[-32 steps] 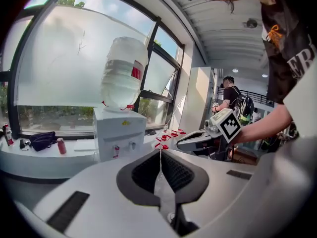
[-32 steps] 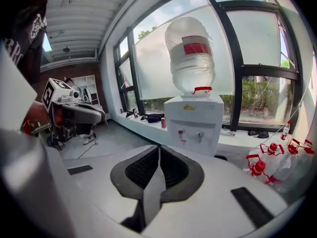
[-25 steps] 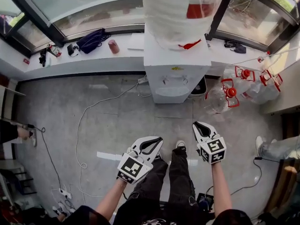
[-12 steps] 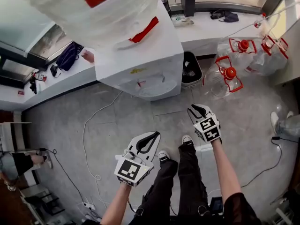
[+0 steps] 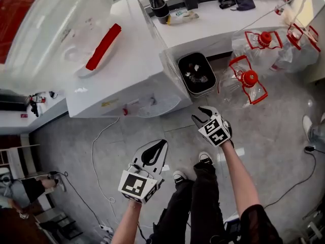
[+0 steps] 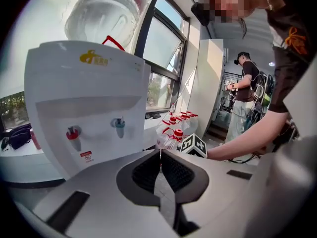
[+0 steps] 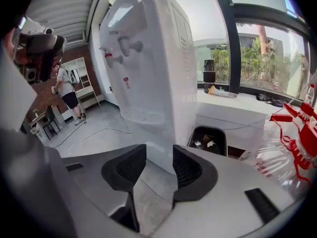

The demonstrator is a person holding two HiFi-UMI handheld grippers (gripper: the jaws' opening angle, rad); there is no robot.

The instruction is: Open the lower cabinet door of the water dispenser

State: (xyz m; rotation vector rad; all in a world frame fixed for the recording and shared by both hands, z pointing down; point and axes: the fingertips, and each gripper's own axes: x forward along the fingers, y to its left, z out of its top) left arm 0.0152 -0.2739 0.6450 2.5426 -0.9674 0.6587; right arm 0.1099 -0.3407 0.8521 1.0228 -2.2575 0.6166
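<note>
The white water dispenser [image 5: 127,60] stands at the upper left of the head view, with a clear bottle upside down on top. Its red and blue taps face me in the left gripper view [image 6: 84,108]. From above its top hides the lower cabinet door. My left gripper [image 5: 162,143] hangs shut and empty over the grey floor in front of it, the pads touching [image 6: 160,152]. My right gripper [image 5: 200,114] is open near the dispenser's right front corner. Its jaws have just been opening and hold nothing [image 7: 159,155]; the dispenser's lower body [image 7: 163,143] shows beyond the gap.
A black bin [image 5: 195,74] sits against the dispenser's right side. Clear water bottles with red caps [image 5: 249,80] lie on the floor further right. A white cable [image 5: 99,156] crosses the floor at left. A white ledge [image 5: 218,24] runs behind. Another person [image 6: 245,98] stands far off.
The head view has swung in over the dispenser. Both grippers have come forward and down towards it. The right jaws have gone from nearly shut to open.
</note>
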